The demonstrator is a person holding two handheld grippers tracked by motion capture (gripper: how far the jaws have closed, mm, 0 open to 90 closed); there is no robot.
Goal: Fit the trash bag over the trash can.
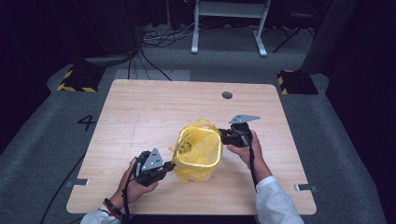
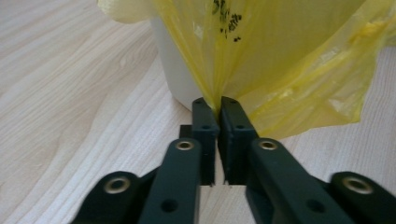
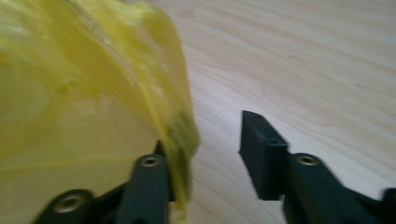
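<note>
So the yellow plastic bag is draped over a small white bin sitting near the middle of the tabletop, closer to the person's edge. The left hand-held gripper has its jaws pressed together on a fold of the bag film down by the bin's side, and that pinch looks solid in the left gripper view. The right hand-held gripper is the worry: its jaws stand spread with nothing pressed between them, the bag edge just brushing one jaw. With one side loose, I'd guess any tug from the left could drag the liner off the rim or tip the light bin over. The thin film could also tear at the pinch point. The right gripper view is blurry, so I can't say whether the film is snagged on that jaw.
</note>
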